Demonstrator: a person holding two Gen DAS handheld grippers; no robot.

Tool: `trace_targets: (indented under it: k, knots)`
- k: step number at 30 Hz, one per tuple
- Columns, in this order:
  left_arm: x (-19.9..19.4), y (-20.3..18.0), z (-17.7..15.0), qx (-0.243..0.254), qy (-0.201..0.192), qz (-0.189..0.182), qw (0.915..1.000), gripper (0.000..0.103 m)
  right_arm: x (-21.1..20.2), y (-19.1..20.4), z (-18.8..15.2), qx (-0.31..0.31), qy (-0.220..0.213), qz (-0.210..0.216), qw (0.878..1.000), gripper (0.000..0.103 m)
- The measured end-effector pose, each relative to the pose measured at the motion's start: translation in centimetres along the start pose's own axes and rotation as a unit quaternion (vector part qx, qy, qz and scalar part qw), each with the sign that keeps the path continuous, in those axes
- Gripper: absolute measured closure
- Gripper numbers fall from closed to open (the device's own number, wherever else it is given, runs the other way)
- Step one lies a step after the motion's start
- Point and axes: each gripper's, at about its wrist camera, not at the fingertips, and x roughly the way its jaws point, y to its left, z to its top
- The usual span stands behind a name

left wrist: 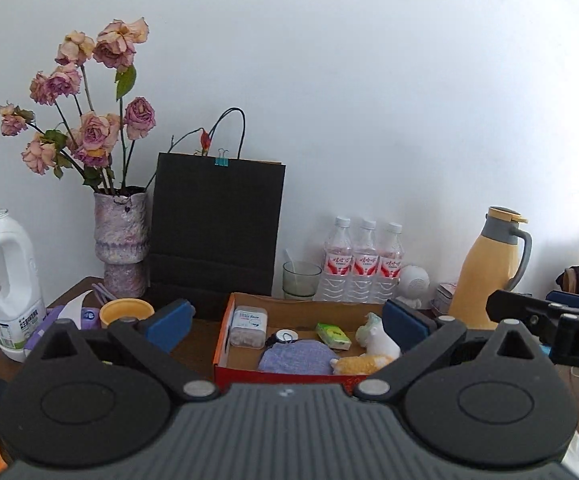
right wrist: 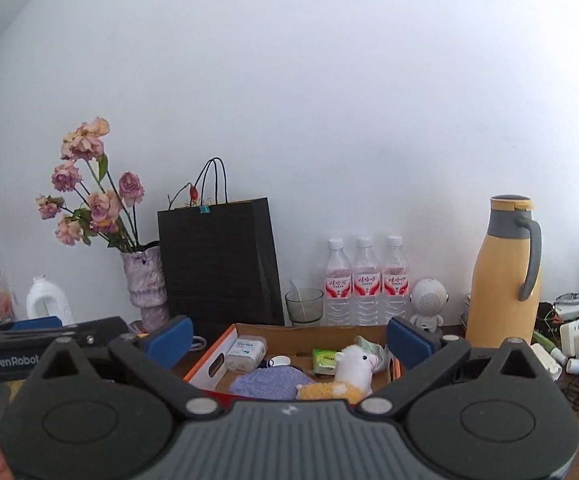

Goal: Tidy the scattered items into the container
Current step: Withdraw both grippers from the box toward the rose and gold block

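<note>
The low cardboard box with orange walls (left wrist: pixel 225 334) holds a white plastic case (left wrist: pixel 248 326), a lilac knitted pouch (left wrist: pixel 295 357), a green packet (left wrist: pixel 332 335) and a fluffy white alpaca toy (right wrist: pixel 355 364). The left gripper (left wrist: pixel 287 320) and the right gripper (right wrist: pixel 289 338) both stand wide open and empty, in front of the box. Their dark bodies hide the near wall of the box.

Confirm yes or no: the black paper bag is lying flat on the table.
No, the black paper bag stands upright against the wall, handles up, behind the cardboard box.
</note>
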Motion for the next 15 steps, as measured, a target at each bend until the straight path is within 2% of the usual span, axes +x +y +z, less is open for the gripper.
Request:
trace_targets:
  k: [4, 7, 9, 12, 15]
  knots:
    - [-0.7, 0.6, -4.5, 0.048, -0.013, 0.012, 0.9987, 0.000, -0.6, -0.3, -4.2, 0.004, -0.011, -0.005, 1.000, 0.000]
    - [-1.0, 1.1, -7.9, 0.086, -0.017, 0.029, 0.9958, 0.000, -0.5, -0.6, -7.4, 0.013, 0.008, 0.000, 1.000, 0.000]
    - [-0.6, 1.7, -9.9, 0.087, 0.004, 0.034, 0.9957, 0.000, 0.1, -0.6, -9.3, 0.007, 0.031, 0.004, 0.999, 0.000]
    - [1.2, 3.0, -11.6, 0.082, 0.050, 0.020, 0.9952, 0.000, 1.7, -0.9, -11.0, -0.002, 0.057, 0.012, 0.998, 0.000]
    - [3.5, 4.8, -12.1, 0.071, 0.078, 0.050, 0.9932, 0.000, 4.3, -1.1, -11.5, -0.007, 0.085, 0.014, 0.996, 0.000]
